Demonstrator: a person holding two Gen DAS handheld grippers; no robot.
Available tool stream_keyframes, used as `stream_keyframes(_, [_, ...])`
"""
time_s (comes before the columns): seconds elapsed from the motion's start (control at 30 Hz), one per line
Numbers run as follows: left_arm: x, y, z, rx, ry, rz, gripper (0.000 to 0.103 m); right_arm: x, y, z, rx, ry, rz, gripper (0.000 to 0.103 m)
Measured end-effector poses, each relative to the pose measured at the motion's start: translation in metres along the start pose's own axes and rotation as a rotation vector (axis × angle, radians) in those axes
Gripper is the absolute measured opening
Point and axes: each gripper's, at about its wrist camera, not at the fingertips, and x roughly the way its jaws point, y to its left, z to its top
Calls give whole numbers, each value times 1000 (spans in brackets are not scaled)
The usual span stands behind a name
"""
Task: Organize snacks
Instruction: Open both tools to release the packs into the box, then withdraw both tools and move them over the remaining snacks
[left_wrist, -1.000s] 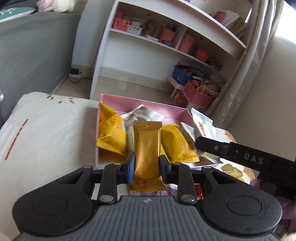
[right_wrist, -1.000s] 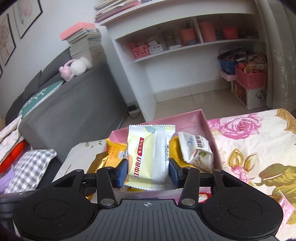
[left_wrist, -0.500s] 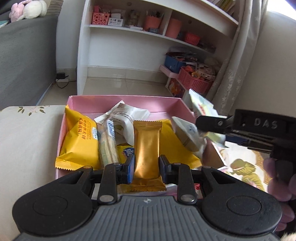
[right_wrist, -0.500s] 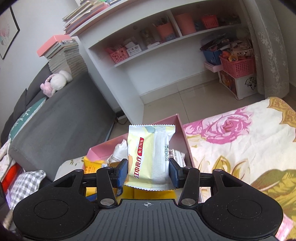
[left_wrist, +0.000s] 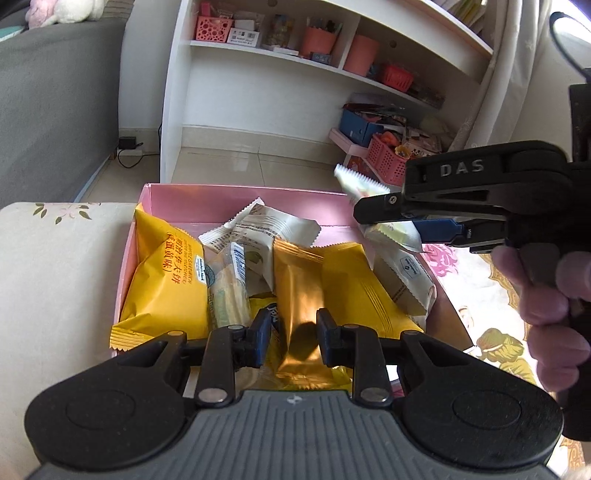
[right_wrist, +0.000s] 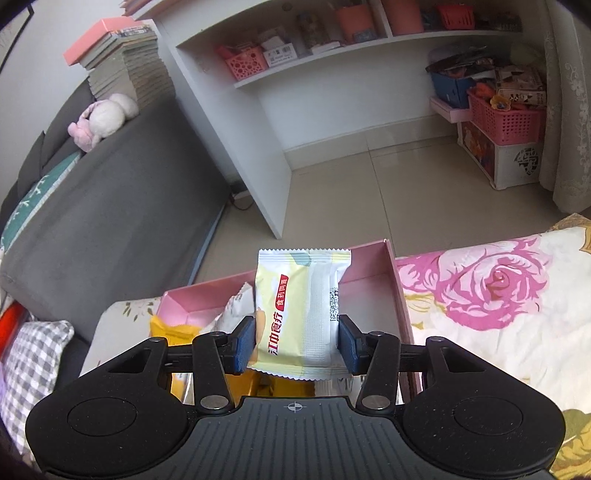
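Note:
A pink box (left_wrist: 236, 197) holds several snack packets: yellow ones (left_wrist: 166, 284), white ones (left_wrist: 275, 229) and a thin biscuit pack (left_wrist: 229, 291). My left gripper (left_wrist: 293, 334) has its jaws a little apart around a gold packet (left_wrist: 299, 291) that lies in the box among the others. My right gripper (right_wrist: 297, 341) is shut on a pale yellow-and-white packet (right_wrist: 301, 306) and holds it above the box's right side (right_wrist: 400, 295). That gripper also shows in the left wrist view (left_wrist: 417, 225), over the box's right edge.
The box sits on a floral cloth (right_wrist: 491, 291). A grey sofa (right_wrist: 110, 206) stands to the left, a white shelf unit (left_wrist: 295, 96) behind, and pink baskets (right_wrist: 506, 122) on the floor at right. A hand (left_wrist: 550, 295) holds the right gripper.
My left gripper's jaws have opened slightly and the gold packet has sunk into the box. My right gripper has risen with its packet, over the box's right side.

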Motion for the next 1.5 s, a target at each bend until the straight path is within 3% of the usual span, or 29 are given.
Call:
stream_keyframes(0.3, [-10,-6,0,3,-9,-22,39,-11,1,-2,22,6,-9,60])
stream_keyframes(0.37, [-14,-8,0,7,-2,-20,45,-20,6,-5,-2,1,-17,62])
stream_keyframes(0.43, [-20,-10,-2,19,0,-17,51,-30,9,-8,-16,-8,-18,71])
stream_keyframes(0.83, [-68,-14,-13,64,-12,38,84,-92,32,-37,-99,-56,-26,88])
stream_keyframes(1.2, [-96,-1,-42,50,-15,64,100,-130,35,-86,-137,-120,-32,96])
stream_keyframes(1.3, [-100,2,-53,88,-20,79,101,-135,29,-104,-147,-138,-33,97])
stream_keyframes(1.5, [-106,12,-70,137,-29,103,103,-143,21,-132,-245,-164,-111,98])
